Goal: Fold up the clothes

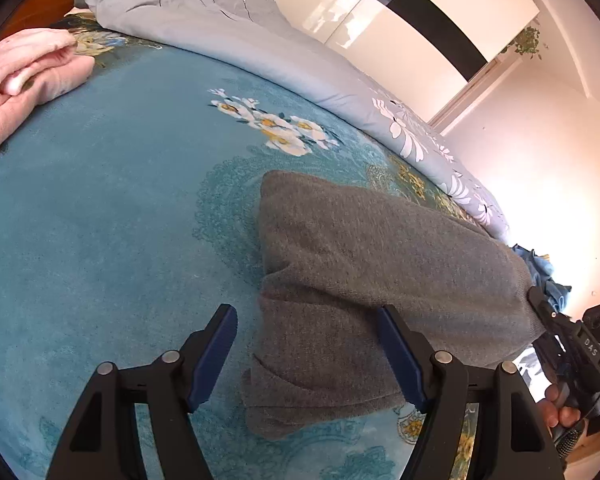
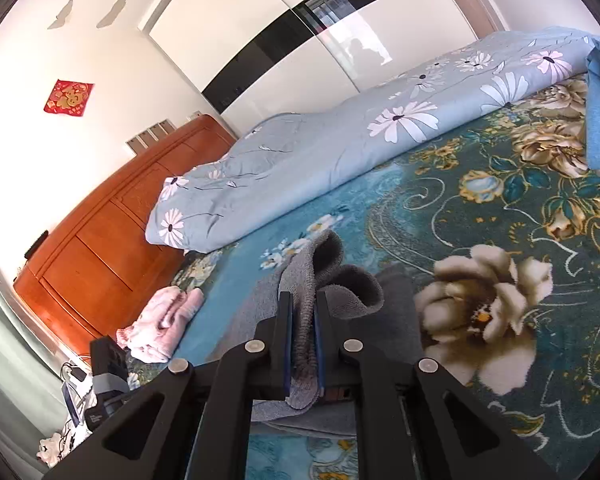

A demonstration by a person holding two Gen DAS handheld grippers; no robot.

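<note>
Grey sweater: lies partly folded on the teal floral bedspread, from centre toward 4 o'clock in the left wrist view; its near edge is raised at 4 o'clock.
Right claw: clamped on a ribbed edge of the sweater, a fold of knit bulging just beyond the tips at 12 o'clock in its own view.
Left claw: apart and holding nothing, poised over the sweater's near-left part, one finger over bare bedspread at 7 o'clock.
Step in hand (judged): carrying the gripped edge across to make the next fold.
Technique: keep the pinch firm on the rib; lift only enough to clear the lower layer; let the left claw pin or take the matching corner so the crease runs straight.
Risk: loose knit sags and drags the layers beneath askew.
Bystanders: pink garment at 10 o'clock and flowered quilt at 12 o'clock lie well apart.
</note>
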